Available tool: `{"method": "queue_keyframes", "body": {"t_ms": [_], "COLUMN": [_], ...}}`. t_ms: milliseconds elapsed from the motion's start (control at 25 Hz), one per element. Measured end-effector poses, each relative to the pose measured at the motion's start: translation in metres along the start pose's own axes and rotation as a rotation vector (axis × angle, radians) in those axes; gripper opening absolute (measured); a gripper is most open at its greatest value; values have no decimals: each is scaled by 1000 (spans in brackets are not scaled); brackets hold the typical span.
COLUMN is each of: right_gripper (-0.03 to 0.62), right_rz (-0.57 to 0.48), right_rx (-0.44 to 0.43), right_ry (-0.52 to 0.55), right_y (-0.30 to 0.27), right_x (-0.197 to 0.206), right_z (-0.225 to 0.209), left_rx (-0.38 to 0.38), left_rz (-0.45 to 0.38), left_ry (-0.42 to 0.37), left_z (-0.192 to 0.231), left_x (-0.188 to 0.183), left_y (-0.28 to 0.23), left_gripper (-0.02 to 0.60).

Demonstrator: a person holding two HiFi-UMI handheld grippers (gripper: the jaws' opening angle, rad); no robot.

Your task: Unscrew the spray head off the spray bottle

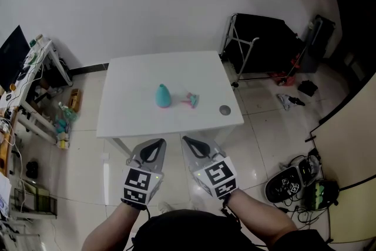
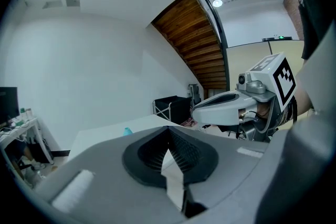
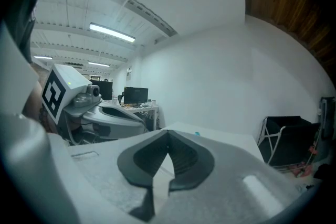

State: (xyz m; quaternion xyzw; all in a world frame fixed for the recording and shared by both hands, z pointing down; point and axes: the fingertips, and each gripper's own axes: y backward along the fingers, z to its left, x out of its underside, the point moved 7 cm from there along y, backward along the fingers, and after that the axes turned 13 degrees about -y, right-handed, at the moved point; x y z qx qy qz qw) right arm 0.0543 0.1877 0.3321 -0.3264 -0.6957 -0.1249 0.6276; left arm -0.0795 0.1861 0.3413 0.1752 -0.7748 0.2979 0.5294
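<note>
A teal bottle body stands upright near the middle of the white table. A pink and teal spray head lies on its side just to the bottle's right, apart from it. Both grippers hover off the table's near edge, short of these things. My left gripper is shut and holds nothing. My right gripper is shut too, with nothing in it. In the left gripper view only the bottle's teal tip peeks over the jaws; in the right gripper view a teal speck marks it.
A small grey round object rests near the table's right front corner. A black cart on a white frame stands beyond the table on the right. A cluttered desk is on the left. Cables and shoes lie on the floor at right.
</note>
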Motion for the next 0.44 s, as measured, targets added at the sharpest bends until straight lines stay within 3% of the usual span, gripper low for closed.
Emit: {"method": "queue_keyframes", "body": {"t_ms": [440], "right_gripper": [-8], "right_rz": [0], "right_rx": [4], "right_ry": [5], "right_y": [1], "right_x": [0], "right_z": [3], "left_rx": [-1], "left_rz": [1], "left_ry": [-3], "left_z": [1], "left_x": [2], "left_y": [4], "left_gripper": [17]}}
